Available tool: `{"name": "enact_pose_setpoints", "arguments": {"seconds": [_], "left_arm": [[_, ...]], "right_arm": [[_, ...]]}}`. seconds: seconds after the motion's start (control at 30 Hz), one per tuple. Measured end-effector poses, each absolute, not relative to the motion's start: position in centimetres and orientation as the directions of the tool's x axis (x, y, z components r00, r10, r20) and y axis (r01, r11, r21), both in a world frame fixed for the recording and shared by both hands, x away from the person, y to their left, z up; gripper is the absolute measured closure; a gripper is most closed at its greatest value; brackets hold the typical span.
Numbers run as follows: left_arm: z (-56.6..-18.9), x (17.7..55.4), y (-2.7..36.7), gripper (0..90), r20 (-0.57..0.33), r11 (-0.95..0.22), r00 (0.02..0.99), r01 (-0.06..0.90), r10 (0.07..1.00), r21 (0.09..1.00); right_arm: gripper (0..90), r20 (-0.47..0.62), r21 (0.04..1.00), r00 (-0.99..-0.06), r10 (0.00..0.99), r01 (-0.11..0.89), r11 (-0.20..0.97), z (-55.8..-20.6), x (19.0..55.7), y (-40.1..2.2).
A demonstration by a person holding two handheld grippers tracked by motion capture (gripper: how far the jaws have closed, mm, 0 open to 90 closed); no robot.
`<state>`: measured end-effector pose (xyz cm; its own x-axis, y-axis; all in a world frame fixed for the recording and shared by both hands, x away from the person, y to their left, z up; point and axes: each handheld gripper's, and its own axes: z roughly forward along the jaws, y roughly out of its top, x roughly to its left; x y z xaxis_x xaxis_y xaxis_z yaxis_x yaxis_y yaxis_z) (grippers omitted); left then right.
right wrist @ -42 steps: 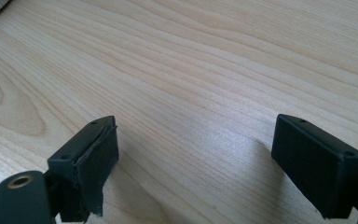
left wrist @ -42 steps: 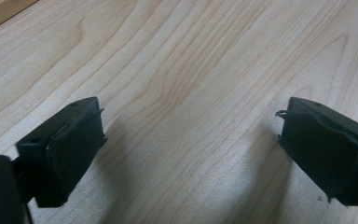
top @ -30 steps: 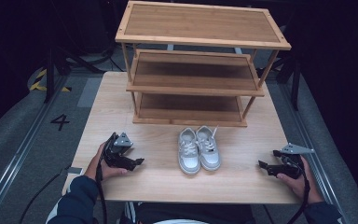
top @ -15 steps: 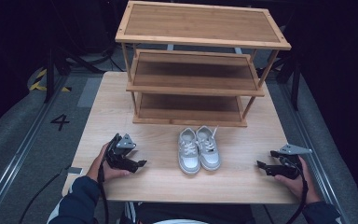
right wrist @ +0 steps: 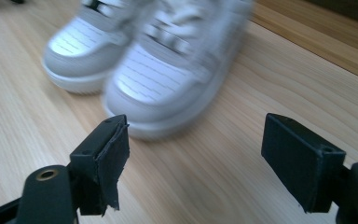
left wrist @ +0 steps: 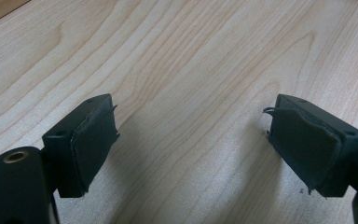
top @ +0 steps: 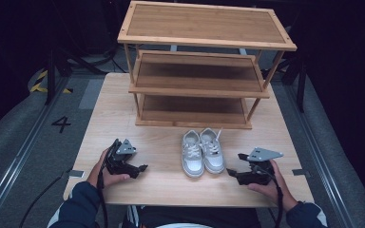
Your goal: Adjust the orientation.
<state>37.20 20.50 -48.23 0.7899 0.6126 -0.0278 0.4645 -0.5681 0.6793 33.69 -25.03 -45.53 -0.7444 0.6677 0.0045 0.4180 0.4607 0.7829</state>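
A pair of small white and silver shoes stands side by side on the wooden table, toes toward the front edge, just in front of a three-tier wooden rack. My right gripper lies low at the right of the shoes, pointing at them. Its jaws have just been closing a little but still stand open, with nothing between them. In the right gripper view the shoes sit blurred just beyond the right gripper. My left gripper rests at the front left, open over bare wood.
The rack's three shelves hold nothing. A person's hands and dark sleeves come in at the front edge. The table drops off to grey floor with rails on both sides.
My right gripper has slid left across the table toward the shoes. The left gripper and the shoes have stayed put.
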Motion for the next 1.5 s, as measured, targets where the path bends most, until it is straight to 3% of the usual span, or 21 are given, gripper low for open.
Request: {"name": "enact_pose_setpoints", "arguments": {"seconds": [0.2, 0.5, 0.87, 1.03, 1.5], "left_arm": [[-48.2, 37.2, 20.5, 14.8, -0.024, -0.570, 0.789, 0.464, 0.614, 0.679], [-48.3, 37.1, 20.5, 14.8, -0.022, -0.563, 0.785, 0.463, 0.619, 0.684], [-48.3, 37.1, 20.5, 14.8, -0.022, -0.564, 0.785, 0.464, 0.619, 0.684], [-48.3, 37.1, 20.5, 14.8, -0.023, -0.562, 0.784, 0.464, 0.620, 0.684], [-48.3, 37.1, 20.6, 14.8, -0.022, -0.565, 0.786, 0.462, 0.618, 0.684]], "right_arm": [[21.4, -0.024, 0.756, -0.750, 0.661, 0.419, 0.503, -46.6, 34.2, -21.2], [15.5, -0.085, 0.728, -0.726, 0.683, 0.422, 0.540, -47.6, 34.7, -20.1], [25.7, -0.089, 0.708, -0.677, 0.731, 0.473, 0.525, -47.3, 35.9, -24.8], [26.4, -0.137, 0.703, -0.627, 0.767, 0.484, 0.521, -47.2, 36.5, -26.4], [28.9, -0.127, 0.717, -0.518, 0.846, 0.541, 0.439, -47.1, 40.0, -29.7]]}}
